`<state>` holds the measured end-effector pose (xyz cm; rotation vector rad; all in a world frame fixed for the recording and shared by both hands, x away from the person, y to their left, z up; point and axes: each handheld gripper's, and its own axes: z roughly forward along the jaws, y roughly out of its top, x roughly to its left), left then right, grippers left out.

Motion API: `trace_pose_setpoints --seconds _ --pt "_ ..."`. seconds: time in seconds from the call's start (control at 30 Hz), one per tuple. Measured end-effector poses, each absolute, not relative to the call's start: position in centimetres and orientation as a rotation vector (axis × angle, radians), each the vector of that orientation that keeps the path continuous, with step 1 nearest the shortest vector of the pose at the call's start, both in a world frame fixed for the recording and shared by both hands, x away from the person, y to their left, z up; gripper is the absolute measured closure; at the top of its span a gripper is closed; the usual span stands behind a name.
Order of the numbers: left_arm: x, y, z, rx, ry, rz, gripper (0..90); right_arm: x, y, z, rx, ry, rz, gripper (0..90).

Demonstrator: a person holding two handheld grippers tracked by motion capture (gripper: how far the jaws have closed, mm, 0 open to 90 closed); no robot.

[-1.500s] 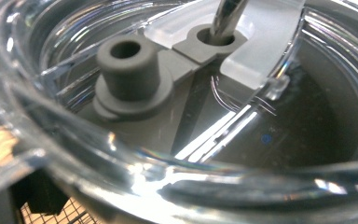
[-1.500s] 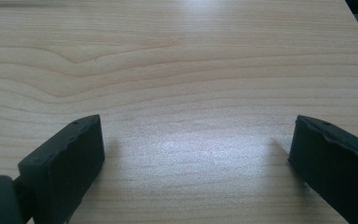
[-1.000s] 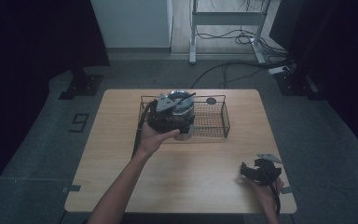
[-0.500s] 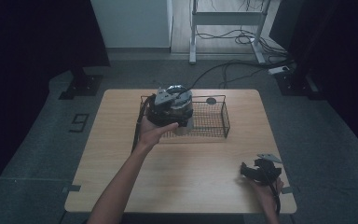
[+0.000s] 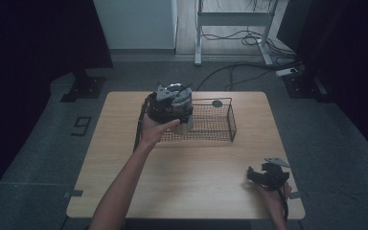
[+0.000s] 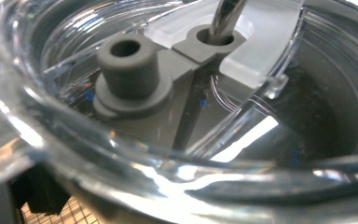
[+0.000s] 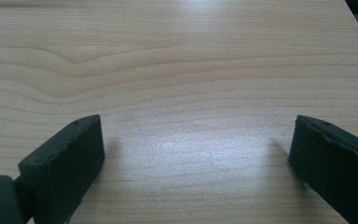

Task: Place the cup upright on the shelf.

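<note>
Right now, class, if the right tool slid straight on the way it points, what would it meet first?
Probably nothing: the right tool is open, low over the light wooden table, and bare wood runs ahead to the picture's edge.

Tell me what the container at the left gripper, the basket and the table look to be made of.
Container: clear glossy plastic, probably; see-through wall with bright glints. Its grey inner hub looks like matte moulded plastic.
Basket: dark wire mesh, likely coated metal; thin open grid.
Table: pale wood or wood-look laminate; visible grain lines, slight sheen.
</note>
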<state>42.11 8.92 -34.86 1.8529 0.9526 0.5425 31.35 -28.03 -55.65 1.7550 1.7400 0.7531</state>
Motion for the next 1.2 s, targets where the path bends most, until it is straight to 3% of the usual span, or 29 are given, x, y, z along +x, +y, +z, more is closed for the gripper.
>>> trace_pose_setpoints --seconds 1.2 --pt "47.4 9.2 -37.9 1.871 1.060 0.554 4.0 31.3 -28.1 -55.6 1.757 1.735 0.753 4.2"
